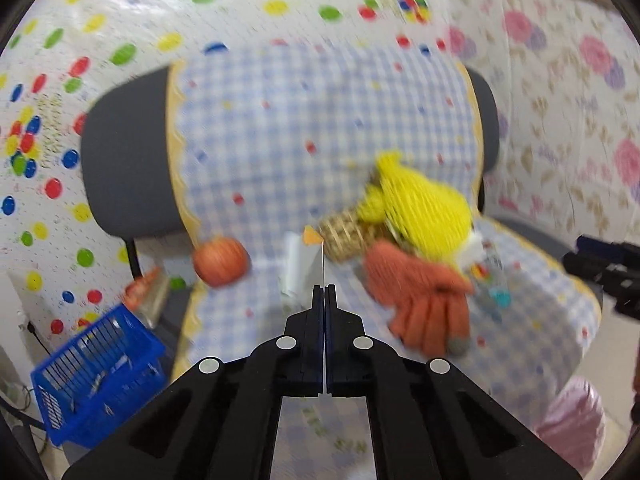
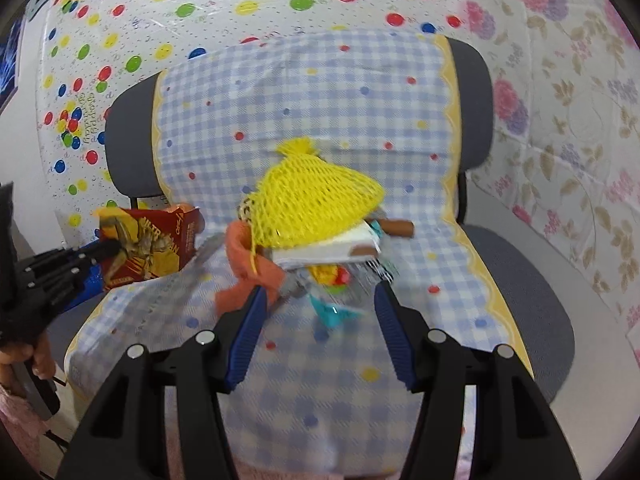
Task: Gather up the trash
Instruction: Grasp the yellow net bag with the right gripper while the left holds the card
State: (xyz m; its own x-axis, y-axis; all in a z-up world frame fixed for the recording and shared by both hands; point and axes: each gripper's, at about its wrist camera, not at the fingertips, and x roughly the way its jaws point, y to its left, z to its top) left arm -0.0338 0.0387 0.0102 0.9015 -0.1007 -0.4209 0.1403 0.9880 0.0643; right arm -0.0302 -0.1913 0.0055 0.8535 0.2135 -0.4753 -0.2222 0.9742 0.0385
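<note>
My left gripper (image 1: 324, 290) is shut on a red printed carton (image 2: 152, 240), held up over the chair's left side. In the left wrist view the carton (image 1: 300, 268) shows edge-on as a thin pale sheet above the jaws. On the checked chair cover (image 2: 304, 112) lies a pile: a yellow mesh net (image 2: 312, 200), an orange glove (image 2: 244, 276), a white flat box (image 2: 332, 250) and a teal wrapper (image 2: 334, 314). My right gripper (image 2: 320, 296) stands open just in front of the pile, the glove's edge and the wrapper between its fingers, untouched by the pads.
A blue plastic basket (image 1: 96, 372) stands on the floor left of the chair. A pink-lined bin (image 1: 572, 420) is at the lower right. A round orange-red fruit (image 1: 220, 262) and a wicker piece (image 1: 348, 236) rest on the seat. Patterned sheets cover the walls.
</note>
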